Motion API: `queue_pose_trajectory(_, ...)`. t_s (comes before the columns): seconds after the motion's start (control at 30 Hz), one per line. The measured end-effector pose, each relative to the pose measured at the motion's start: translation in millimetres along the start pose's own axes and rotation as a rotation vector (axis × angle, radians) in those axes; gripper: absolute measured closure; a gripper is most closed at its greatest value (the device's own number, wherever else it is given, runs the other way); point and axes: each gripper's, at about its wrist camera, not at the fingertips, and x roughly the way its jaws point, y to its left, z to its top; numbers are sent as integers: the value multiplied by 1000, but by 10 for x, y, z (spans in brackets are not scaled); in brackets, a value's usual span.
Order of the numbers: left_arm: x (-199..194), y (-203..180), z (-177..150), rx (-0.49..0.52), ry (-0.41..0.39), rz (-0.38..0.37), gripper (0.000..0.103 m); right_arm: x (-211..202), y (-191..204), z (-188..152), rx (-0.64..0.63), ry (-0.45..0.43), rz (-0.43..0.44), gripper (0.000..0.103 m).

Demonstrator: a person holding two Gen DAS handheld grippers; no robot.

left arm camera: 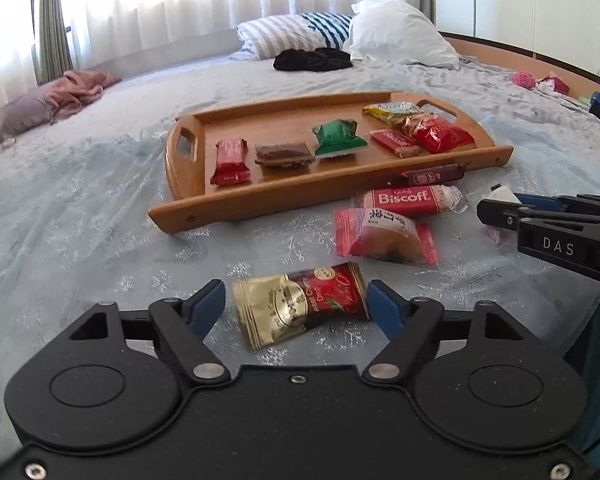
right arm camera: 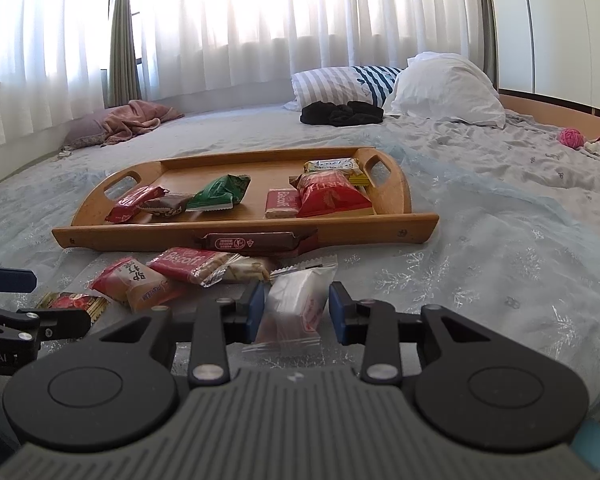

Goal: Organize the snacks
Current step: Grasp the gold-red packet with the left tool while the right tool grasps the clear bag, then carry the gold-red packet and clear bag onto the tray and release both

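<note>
snacks half sorted on the bed, one packet in each set of jaws

i see my left gripper low over the pale blue snowflake bedspread, its blue pads spread around a gold and dark red candy packet that lies flat on the cloth. the right pad is at the packet's red end, the left pad stands clear of the gold end, so i call this one open, not gripping.

my right gripper is narrowed onto a clear-wrapped white snack packet, both pads pressing its sides.

the wooden tray with cut-out handles sits further up the bed, holding several wrapped snacks. just beside its near rail lies a long brown chocolate bar, then a red biscoff biscuit pack and a pink-wrapped cake, all off the tray on the bedspread.
</note>
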Motion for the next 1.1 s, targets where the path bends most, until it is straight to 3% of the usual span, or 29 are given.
queue_pose_trajectory(0.07,-8,34,-11,-49,-3,-41,51,-4,2,8,1,-2,0,64)
queue_pose_trajectory(0.23,-60,13,25,-57,-6,-40,57,-19,-9,21,3,-9,2,65)
queue_pose_trajectory(0.67,-272,247,370,-121,-86,-30,58,-26,-96,234,11,-63,-5,65)
queue_pose_trajectory(1.1,15,427,937,-184,-122,-41,59,258,-158,636,50,-74,59,65)
